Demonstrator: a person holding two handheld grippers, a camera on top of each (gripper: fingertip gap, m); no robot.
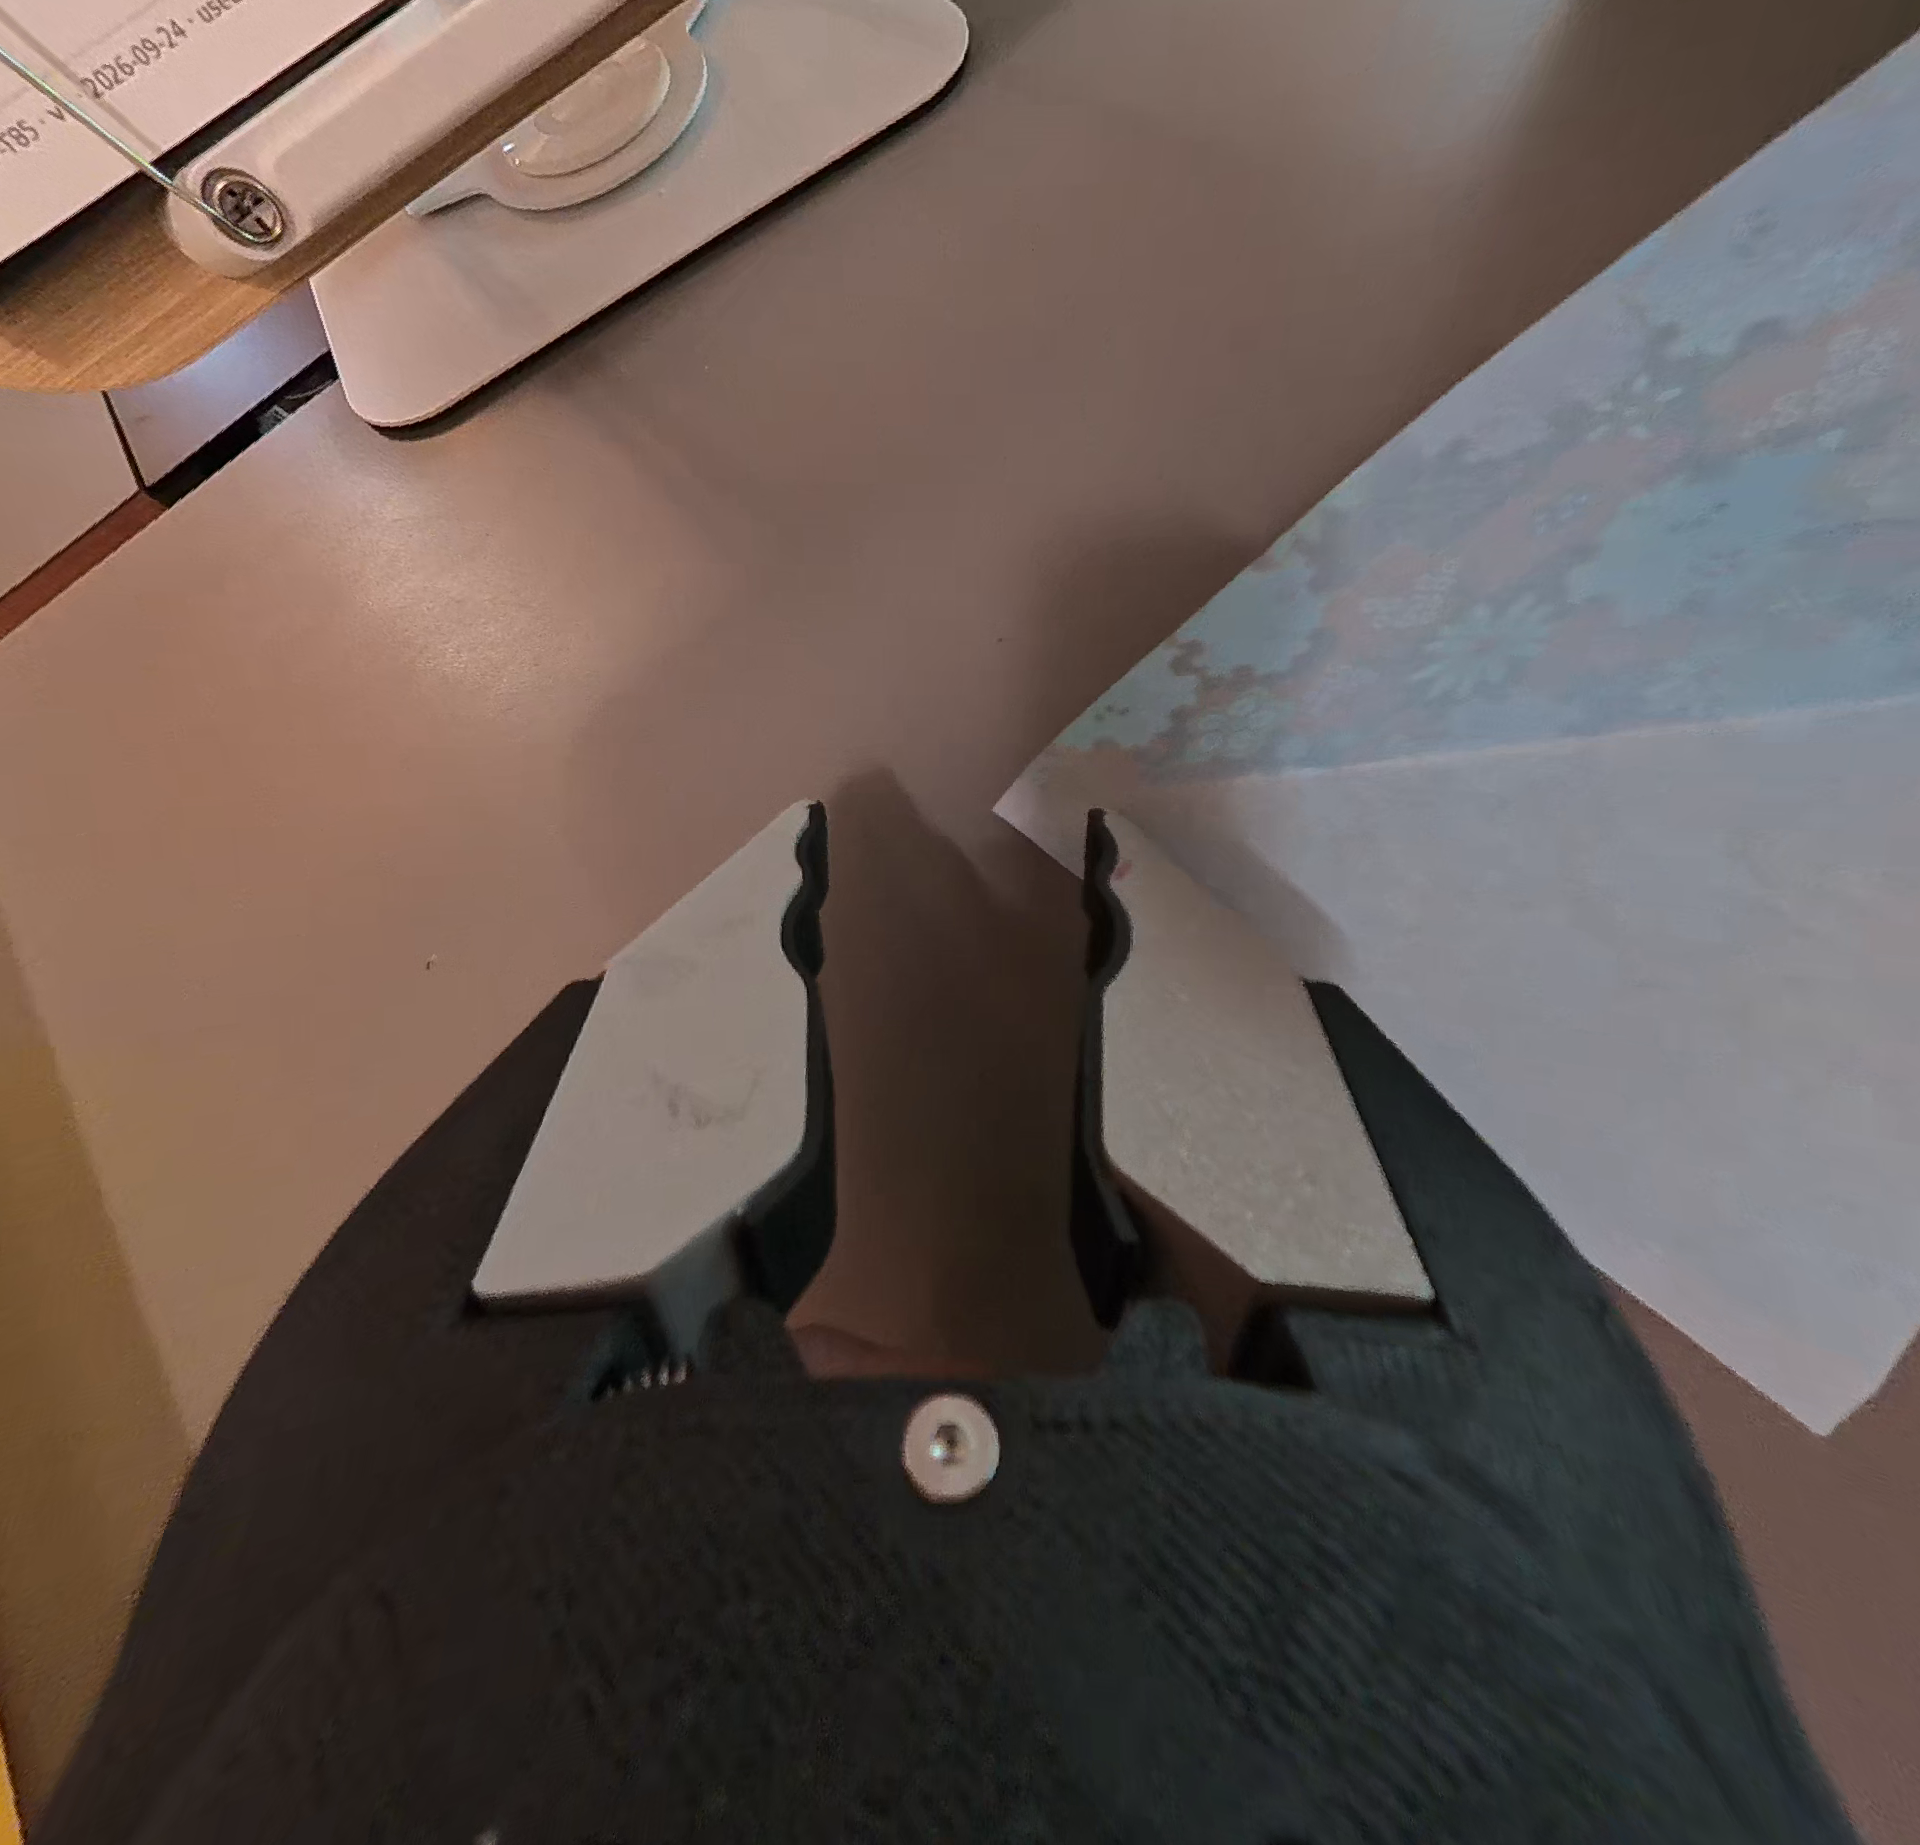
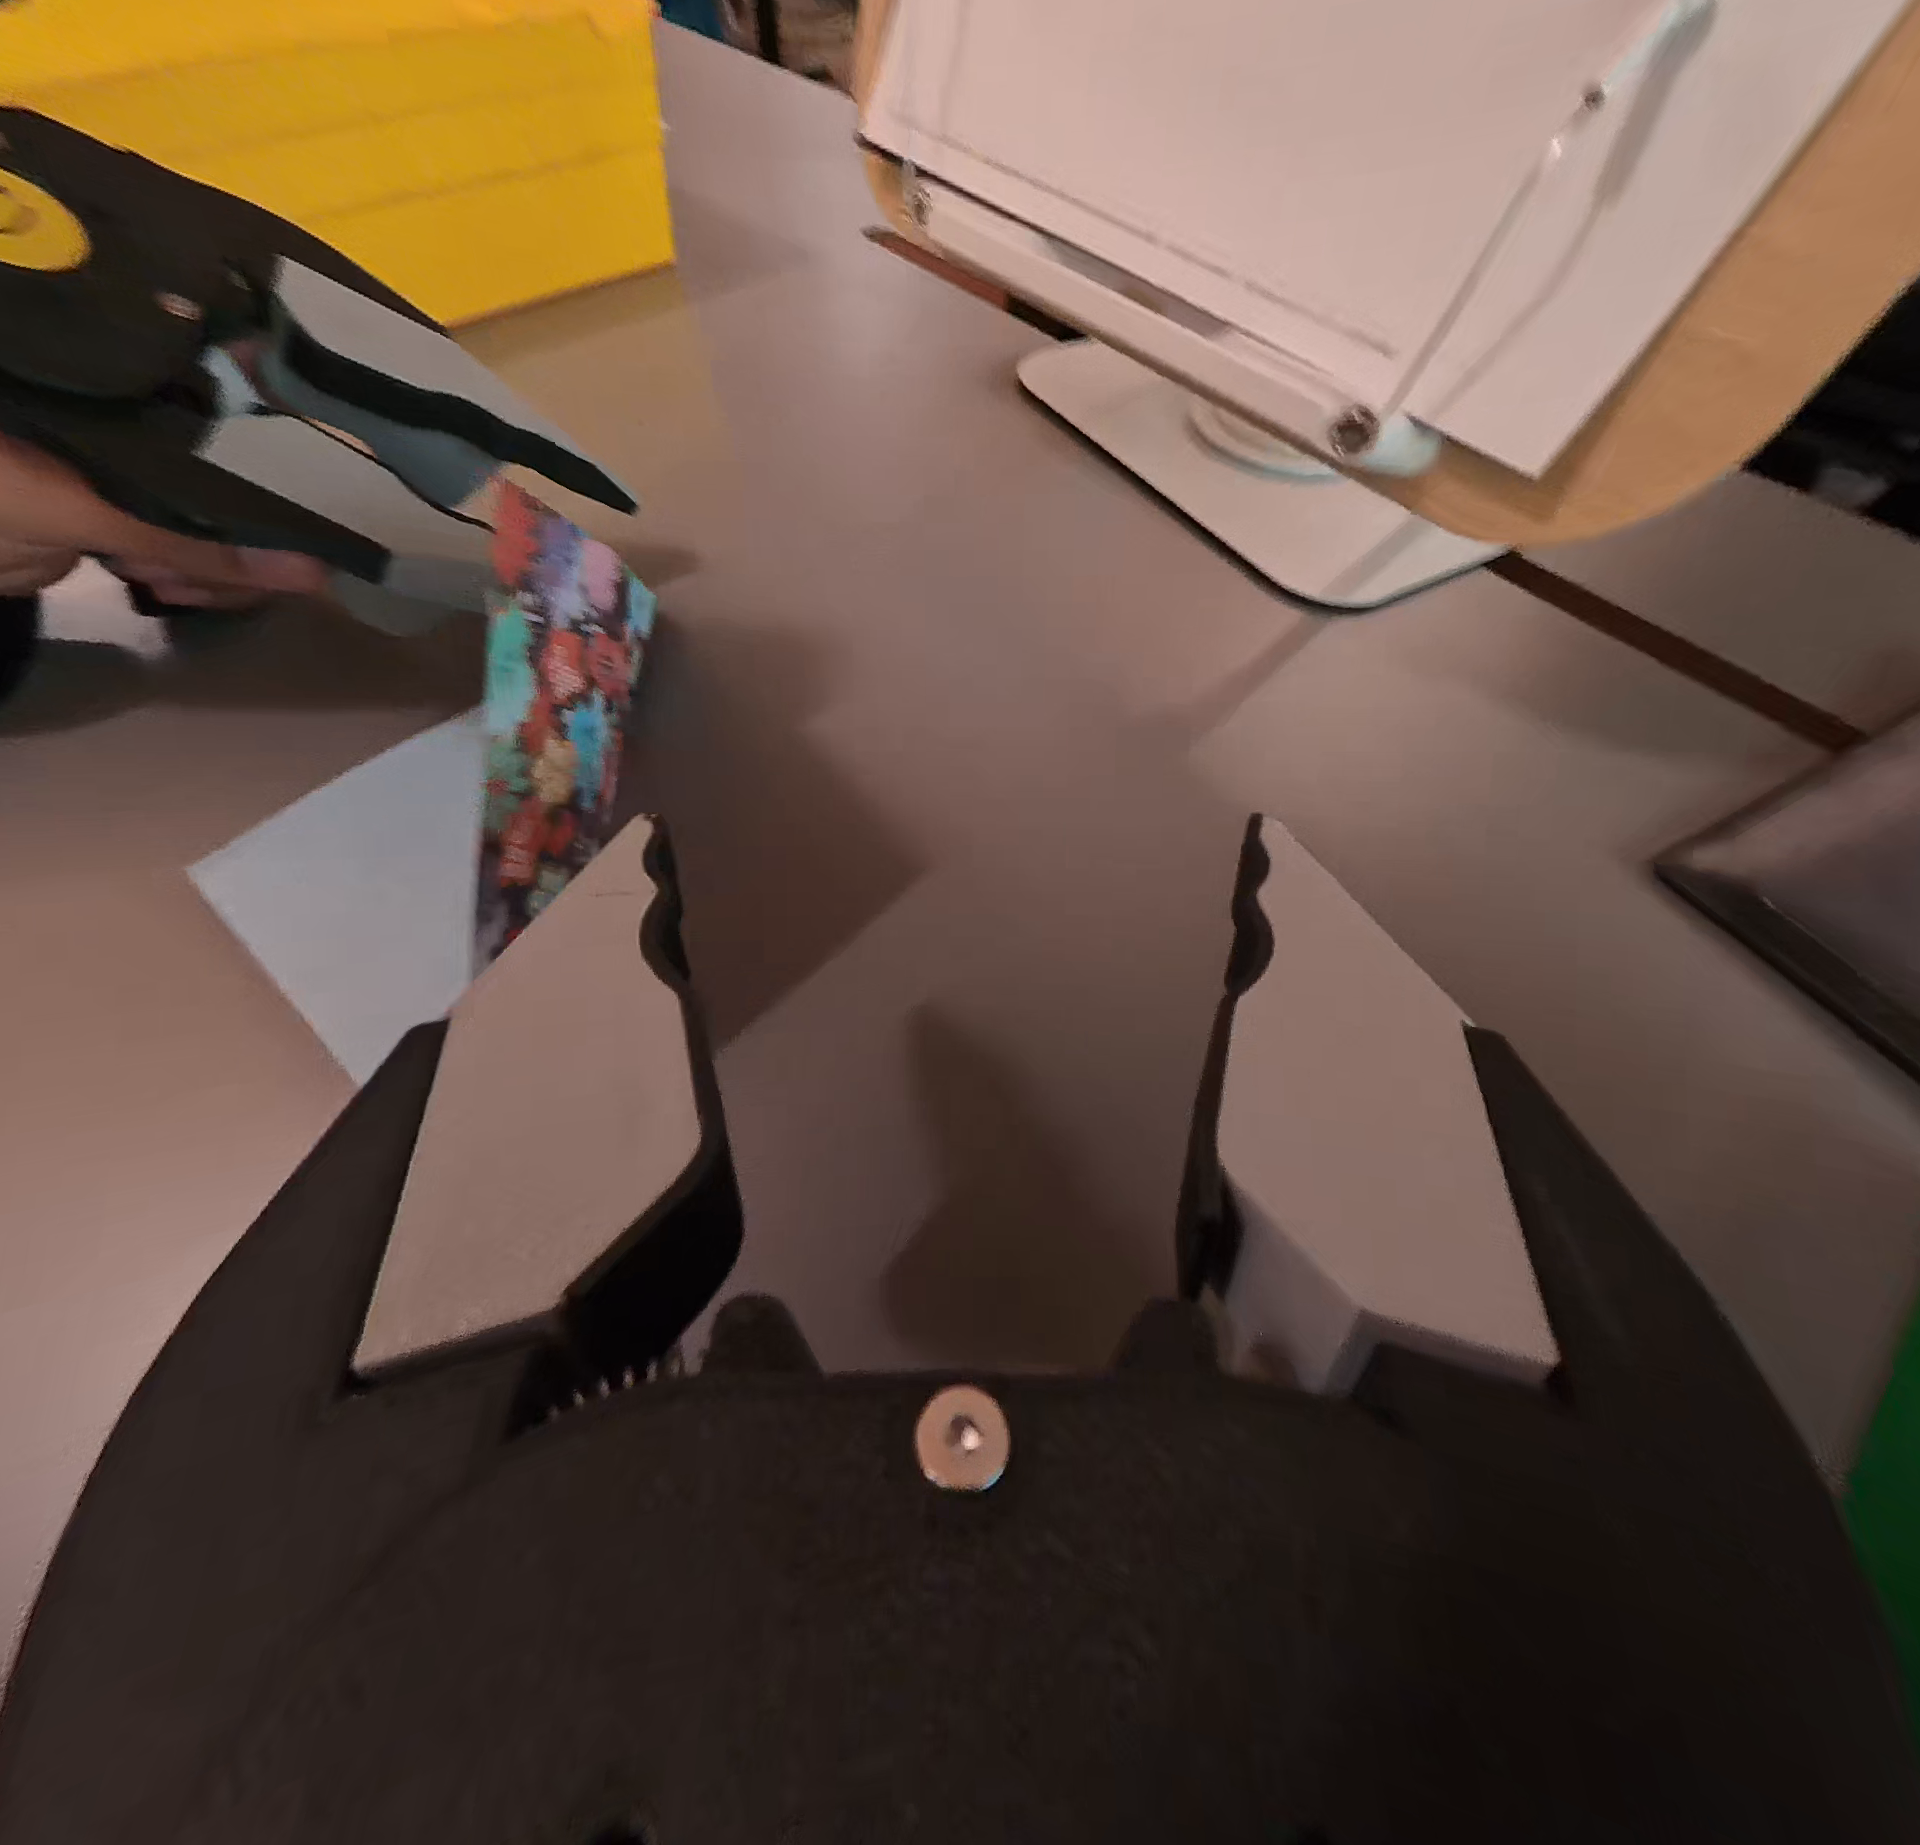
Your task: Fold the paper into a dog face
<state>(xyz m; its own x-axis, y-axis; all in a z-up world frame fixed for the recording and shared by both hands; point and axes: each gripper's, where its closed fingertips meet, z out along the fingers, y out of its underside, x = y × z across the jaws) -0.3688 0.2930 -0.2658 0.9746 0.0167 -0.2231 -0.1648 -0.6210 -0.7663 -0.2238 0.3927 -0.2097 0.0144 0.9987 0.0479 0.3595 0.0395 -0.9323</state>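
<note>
Left gripper (image 1: 954,821): jaws parted by a moderate gap, nothing between them; held low at the near corner of the paper (image 1: 1507,964), its right finger over the white edge, likely to catch that corner. Contact cannot be told.

Right gripper (image 2: 954,831): spread wide, empty, kept back over the bare table (image 2: 935,424), probably to leave room.

Paper: lies on the table between the grippers, white side up, one patterned flap (image 2: 561,694) raised. Long axis appears to run diagonally away from the left gripper, a corner pointing at it.

Beyond: document stand (image 2: 1247,237), yellow box (image 2: 364,102).
</note>
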